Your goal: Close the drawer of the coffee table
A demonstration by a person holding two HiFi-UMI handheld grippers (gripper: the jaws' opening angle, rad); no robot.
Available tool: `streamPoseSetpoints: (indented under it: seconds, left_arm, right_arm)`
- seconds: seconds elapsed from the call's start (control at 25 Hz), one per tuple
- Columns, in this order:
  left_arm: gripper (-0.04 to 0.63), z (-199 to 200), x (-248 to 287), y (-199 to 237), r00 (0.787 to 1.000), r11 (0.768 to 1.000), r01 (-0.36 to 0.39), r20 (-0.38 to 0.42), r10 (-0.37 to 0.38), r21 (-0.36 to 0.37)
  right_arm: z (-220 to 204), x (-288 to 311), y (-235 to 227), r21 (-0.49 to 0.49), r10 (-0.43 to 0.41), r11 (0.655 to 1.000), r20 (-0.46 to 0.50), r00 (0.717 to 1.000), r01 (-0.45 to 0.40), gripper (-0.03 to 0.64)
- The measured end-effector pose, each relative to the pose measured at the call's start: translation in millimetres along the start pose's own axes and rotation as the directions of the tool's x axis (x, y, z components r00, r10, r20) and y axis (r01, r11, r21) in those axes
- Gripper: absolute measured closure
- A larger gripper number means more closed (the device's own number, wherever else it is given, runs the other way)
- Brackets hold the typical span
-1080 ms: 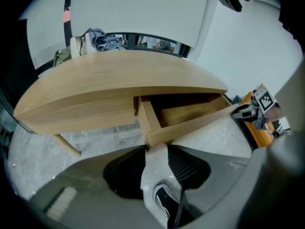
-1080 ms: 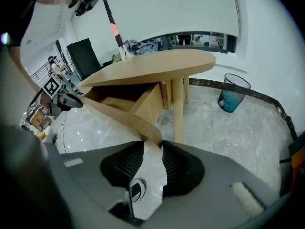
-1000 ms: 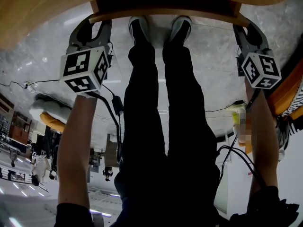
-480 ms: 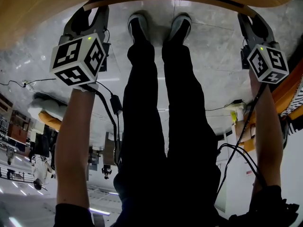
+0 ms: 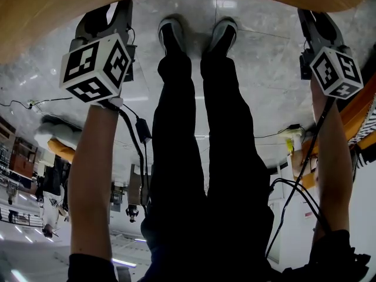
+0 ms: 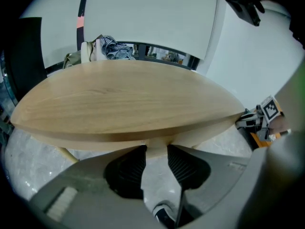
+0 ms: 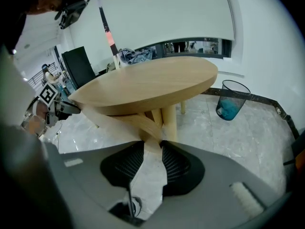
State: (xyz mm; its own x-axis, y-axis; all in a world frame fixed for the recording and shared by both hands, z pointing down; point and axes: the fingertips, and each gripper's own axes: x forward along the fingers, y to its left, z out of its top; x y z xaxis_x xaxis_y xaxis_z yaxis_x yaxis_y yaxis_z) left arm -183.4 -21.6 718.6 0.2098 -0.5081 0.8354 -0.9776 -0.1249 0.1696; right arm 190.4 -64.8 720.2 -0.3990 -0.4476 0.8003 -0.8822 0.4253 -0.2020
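Note:
The coffee table's round wooden top (image 5: 35, 16) fills the upper edge of the head view; no drawer opening shows under it there. My left gripper (image 5: 114, 7) reaches under the rim at the left and my right gripper (image 5: 311, 16) at the right, fingertips hidden by the rim. In the left gripper view the jaws (image 6: 156, 151) stand part-way apart, with the pale drawer front (image 6: 205, 130) filling the gap between the pads. In the right gripper view the jaws (image 7: 152, 146) likewise hold the drawer front's pale strip (image 7: 114, 118), just under the top (image 7: 147, 85).
The person's black-trousered legs and two shoes (image 5: 170, 31) stand on the grey marble floor between the grippers. Table legs (image 7: 169, 120) lie just beyond the right jaws. A dark bin (image 7: 230, 100) stands beyond on the right. Cables hang from both arms. Orange furniture (image 5: 358, 110) sits right.
The drawer's dark opening and its front, visible under the rim a second ago, have slid out of sight beneath the top. Both grippers moved toward the table with it.

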Motion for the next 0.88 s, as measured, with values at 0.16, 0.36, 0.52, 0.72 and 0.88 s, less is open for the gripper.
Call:
streamPoseSetpoints:
  seconds: [0.16, 0.36, 0.52, 0.72, 0.88]
  left_arm:
    - [0.443, 5, 3, 1, 1.000, 1.000, -0.020, 0.024, 0.020, -0.002]
    - [0.443, 10, 6, 2, 0.998, 0.999, -0.039, 0.039, 0.039, -0.001]
    - [0.445, 13, 9, 3, 0.998, 0.999, -0.043, 0.048, 0.044, -0.024]
    - [0.445, 14, 8, 4, 0.998, 0.999, -0.048, 0.050, 0.049, -0.020]
    - [0.446, 11, 10, 4, 0.999, 0.999, -0.038, 0.032, 0.039, -0.034]
  right_arm:
    - [5, 3, -2, 0.008, -0.005, 1.000, 0.011, 1.000, 0.004, 0.494]
    - [10, 6, -5, 0.002, 0.002, 1.000, 0.013, 1.000, -0.002, 0.494]
    - [14, 9, -7, 0.005, -0.002, 1.000, 0.021, 1.000, 0.002, 0.494]
    - [15, 9, -6, 0.007, -0.001, 1.000, 0.022, 1.000, 0.000, 0.494]
    - [13, 9, -7, 0.002, 0.007, 1.000, 0.018, 1.000, -0.007, 0.494]
